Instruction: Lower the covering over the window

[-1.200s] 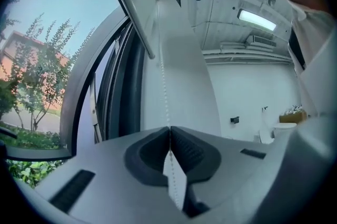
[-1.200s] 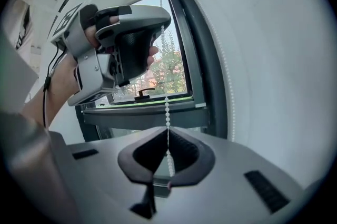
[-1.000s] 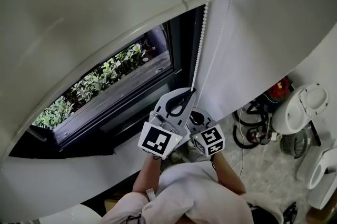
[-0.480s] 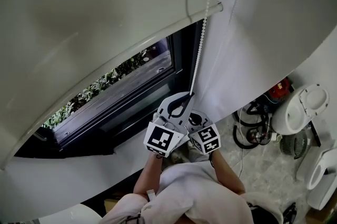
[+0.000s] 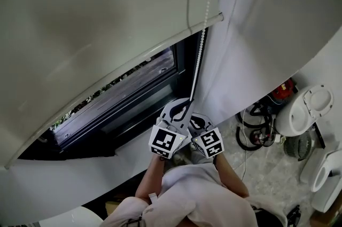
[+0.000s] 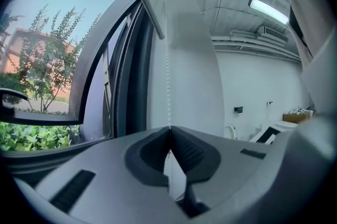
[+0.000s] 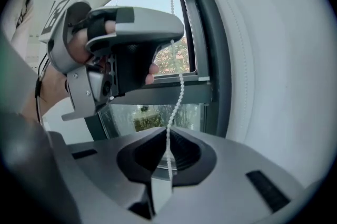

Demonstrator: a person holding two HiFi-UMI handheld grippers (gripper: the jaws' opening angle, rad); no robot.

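Note:
A white roller blind (image 5: 96, 33) hangs over the dark-framed window (image 5: 133, 95); its bottom bar (image 5: 160, 49) crosses the pane, leaving a strip of glass below. The white bead chain (image 5: 200, 55) drops from above at the window's right side. My left gripper (image 5: 191, 99) is shut on it, and the chain (image 6: 168, 75) vanishes between the closed tips (image 6: 169, 130). Just below, my right gripper (image 5: 193, 120) has the chain (image 7: 180, 91) running between its pads; its jaws (image 7: 168, 138) have just been opening a little, and the beads show loose in the gap. The left gripper (image 7: 131, 28) is above it.
A white curtain (image 5: 251, 49) hangs right of the chain. On the floor at the right lie coiled cables (image 5: 254, 130), a small fan (image 5: 298, 145) and white appliances (image 5: 307, 108). The white sill (image 5: 80, 178) runs below the window.
The blind's bottom bar has come lower and hides most of the plants outside. Both grippers have sunk along the chain, the left one further.

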